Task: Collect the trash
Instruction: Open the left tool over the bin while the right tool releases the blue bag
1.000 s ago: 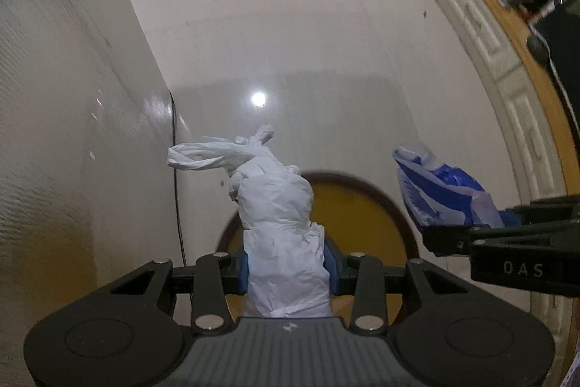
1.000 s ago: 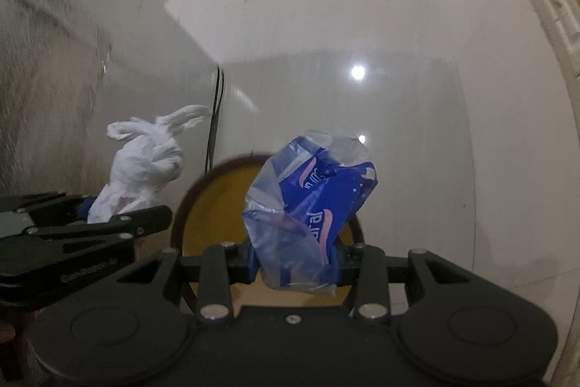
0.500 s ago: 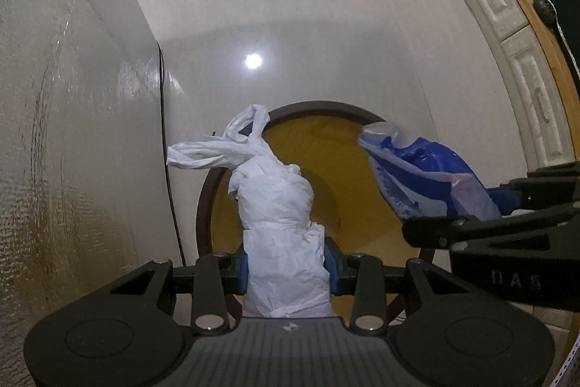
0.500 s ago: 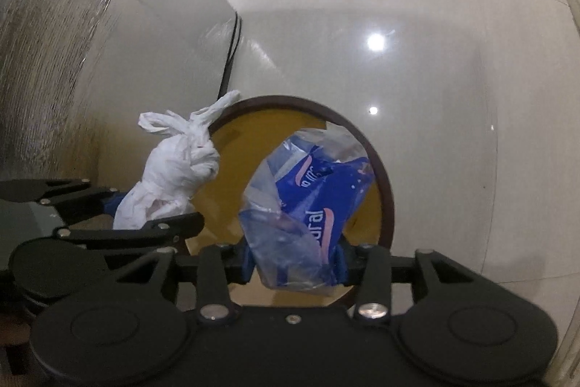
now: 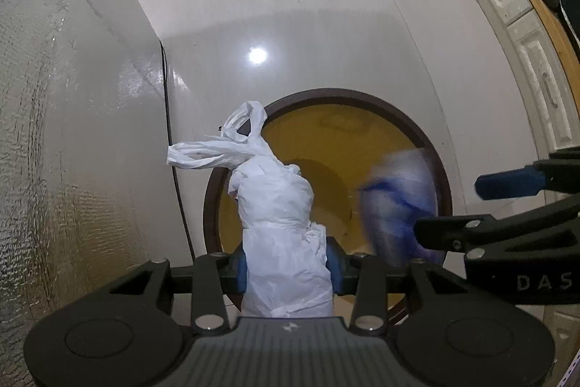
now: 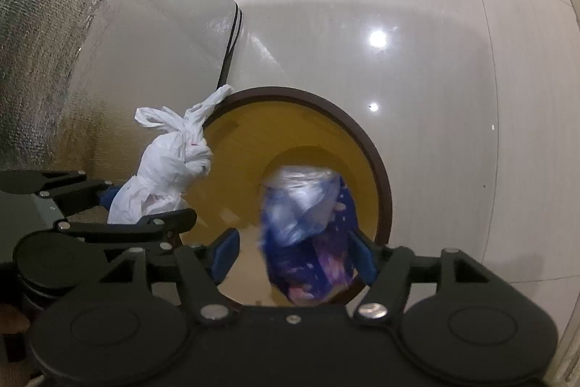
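With both pieces of rubbish hanging over the round brown-rimmed bin with the yellow inside (image 5: pixel 362 147), I read this as the drop. My left hand-held gripper (image 5: pixel 289 265) has the knotted white plastic bag (image 5: pixel 279 216) between its blue pads; its jaws have just been easing apart a little, yet the pads look to be touching the bag's sides, so I judge it held, if only lightly, with the knotted handles sticking out over the bin's near-left rim. My right hand-held gripper (image 6: pixel 295 258) has just been opening wide, and the crumpled blue and clear plastic wrapper (image 6: pixel 308 234) sits blurred between its spread jaws, clear of the left pad and close to the right one, apparently falling into the bin. Both items look very light, soft and crushable, with nothing fragile visible; thin film like this is slick and tends to cling to a pad or snag on a jaw instead of dropping cleanly. On the white bag I would keep the hold on its bunched lower body, where the folds give the pads something to bite, not on the loose handles. The pale glossy floor (image 5: pixel 326 24) lies around the bin.
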The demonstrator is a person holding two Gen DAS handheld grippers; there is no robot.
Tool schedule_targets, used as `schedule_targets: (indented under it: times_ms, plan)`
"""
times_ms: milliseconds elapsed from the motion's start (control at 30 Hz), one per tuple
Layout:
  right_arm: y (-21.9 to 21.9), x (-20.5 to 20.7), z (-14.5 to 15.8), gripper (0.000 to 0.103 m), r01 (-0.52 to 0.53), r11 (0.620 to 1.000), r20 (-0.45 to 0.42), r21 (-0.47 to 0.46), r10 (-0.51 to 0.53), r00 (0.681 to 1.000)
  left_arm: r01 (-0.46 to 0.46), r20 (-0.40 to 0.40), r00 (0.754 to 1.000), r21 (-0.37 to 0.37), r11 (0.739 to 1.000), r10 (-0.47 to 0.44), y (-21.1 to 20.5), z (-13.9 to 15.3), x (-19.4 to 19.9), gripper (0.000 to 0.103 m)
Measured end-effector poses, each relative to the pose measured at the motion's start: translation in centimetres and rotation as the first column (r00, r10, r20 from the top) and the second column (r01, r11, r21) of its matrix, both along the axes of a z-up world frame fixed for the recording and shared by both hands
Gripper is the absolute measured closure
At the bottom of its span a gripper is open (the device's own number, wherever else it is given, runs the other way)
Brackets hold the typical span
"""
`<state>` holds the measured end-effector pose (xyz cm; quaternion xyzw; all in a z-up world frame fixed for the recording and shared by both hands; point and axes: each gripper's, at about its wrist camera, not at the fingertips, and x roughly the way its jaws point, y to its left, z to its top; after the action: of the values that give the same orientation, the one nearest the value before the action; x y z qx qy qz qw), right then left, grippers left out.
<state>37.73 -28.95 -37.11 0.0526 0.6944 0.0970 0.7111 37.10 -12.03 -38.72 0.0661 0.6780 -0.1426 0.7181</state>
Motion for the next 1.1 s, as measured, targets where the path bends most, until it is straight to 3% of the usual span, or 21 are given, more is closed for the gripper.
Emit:
schedule_targets:
  times_ms: [100,200,400,667,1100]
  plan:
    - [0.0,0.0,-0.2,0.029,0.005,1.0,-0.002,0.002,-0.005,1.0,0.005,-0.002,1.0,0.011,1.0,-0.005,-0.2,-0.2,0.1,0.053]
    - [0.1,-0.1,-0.3,0.024,-0.003,1.0,-0.005,-0.017,0.003,1.0,0.005,0.005,1.0,0.03,1.0,-0.005,-0.4,-0.5,0.0,0.042]
    - [0.1,-0.6,-0.8,0.019,-0.026,0.998,-0.031,-0.057,0.024,0.999,0.012,0.001,1.0,0.069,0.998,-0.012,-0.7,-0.8,0.1,0.037]
    - [-0.3,-1.0,-0.6,0.002,-0.017,0.998,-0.013,-0.067,0.016,1.0,-0.009,-0.005,1.0,0.103,0.995,0.01,-1.0,-0.9,0.4,0.024]
    - [-1.7,-1.6,0.8,0.0,0.009,0.997,0.024,-0.08,-0.007,1.0,-0.059,-0.019,0.998,0.141,0.988,0.062,-0.3,-0.5,-0.2,0.0]
